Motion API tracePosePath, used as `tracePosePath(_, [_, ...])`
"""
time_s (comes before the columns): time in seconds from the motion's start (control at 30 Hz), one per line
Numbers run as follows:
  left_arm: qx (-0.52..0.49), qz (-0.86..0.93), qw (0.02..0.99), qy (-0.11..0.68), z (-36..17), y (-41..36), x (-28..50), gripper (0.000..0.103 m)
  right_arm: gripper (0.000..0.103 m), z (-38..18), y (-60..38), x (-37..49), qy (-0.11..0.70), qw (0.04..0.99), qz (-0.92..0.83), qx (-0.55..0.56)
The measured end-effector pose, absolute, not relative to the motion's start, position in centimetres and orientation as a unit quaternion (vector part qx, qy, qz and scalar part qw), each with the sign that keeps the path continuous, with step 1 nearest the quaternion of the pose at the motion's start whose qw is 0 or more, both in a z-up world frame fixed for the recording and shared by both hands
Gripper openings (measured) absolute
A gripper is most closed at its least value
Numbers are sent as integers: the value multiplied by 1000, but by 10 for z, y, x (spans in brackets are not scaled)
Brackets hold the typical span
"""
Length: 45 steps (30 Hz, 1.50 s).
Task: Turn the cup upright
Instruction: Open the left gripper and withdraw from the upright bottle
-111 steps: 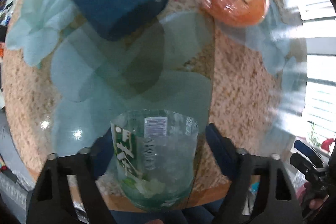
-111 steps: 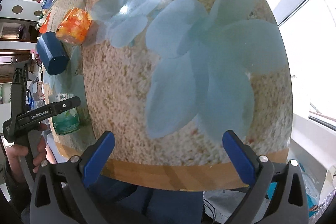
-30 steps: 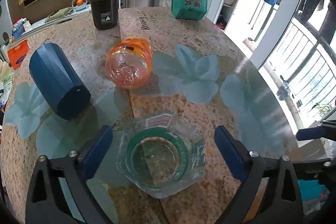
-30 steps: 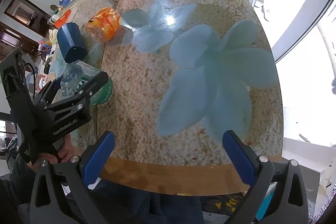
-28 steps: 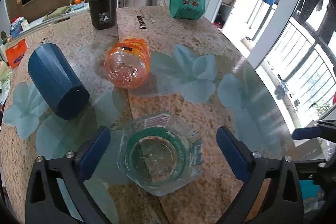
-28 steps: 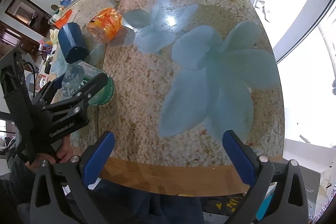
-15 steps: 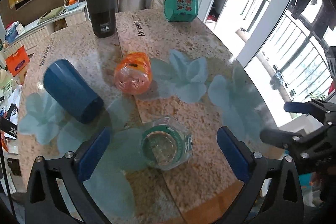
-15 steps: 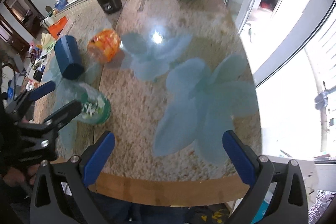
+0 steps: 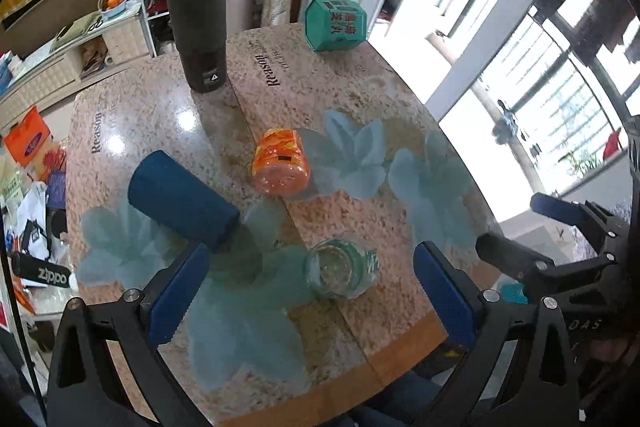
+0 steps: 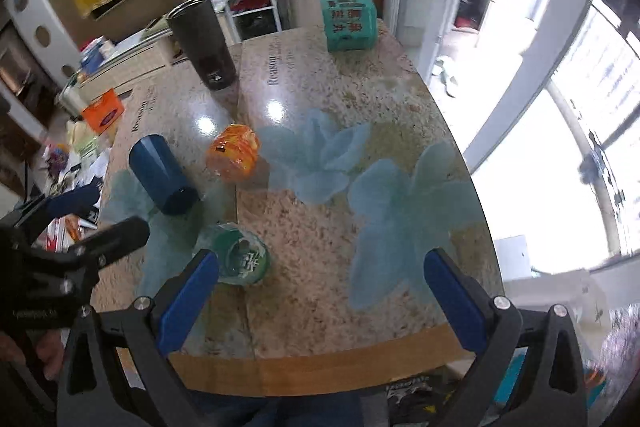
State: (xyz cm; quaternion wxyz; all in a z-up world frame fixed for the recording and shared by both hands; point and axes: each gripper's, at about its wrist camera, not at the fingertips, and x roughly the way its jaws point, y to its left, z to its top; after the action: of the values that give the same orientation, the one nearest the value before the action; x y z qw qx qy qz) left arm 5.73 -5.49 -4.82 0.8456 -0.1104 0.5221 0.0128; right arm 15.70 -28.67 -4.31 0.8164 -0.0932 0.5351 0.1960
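Note:
A clear green plastic cup [image 9: 340, 269] stands upright, mouth up, near the table's front edge; it also shows in the right wrist view [image 10: 236, 255]. My left gripper [image 9: 312, 293] is open and empty, raised above and behind the cup. My right gripper [image 10: 320, 289] is open and empty, above the front edge to the cup's right. An orange cup [image 9: 280, 167] and a dark blue cup [image 9: 182, 201] lie on their sides farther back.
A black tumbler [image 9: 198, 33] stands upright at the back of the granite table [image 9: 360, 99], with a teal box [image 9: 335, 23] at the back right. Clutter lies beyond the left edge. A window and balcony are on the right.
My left gripper let go of the green cup, which now stands upright, and pulled up and back. Both grippers rose away from the table.

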Motion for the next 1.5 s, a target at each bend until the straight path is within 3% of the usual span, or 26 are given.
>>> tracePosePath(0.6, [-73, 1, 854, 515, -28, -37, 28, 103, 103, -23, -269, 112, 503, 847, 151, -82])
tracePosePath(1.5, [-90, 34, 845, 526, -37, -30, 44, 103, 103, -29, -258, 135, 513, 833, 181, -104])
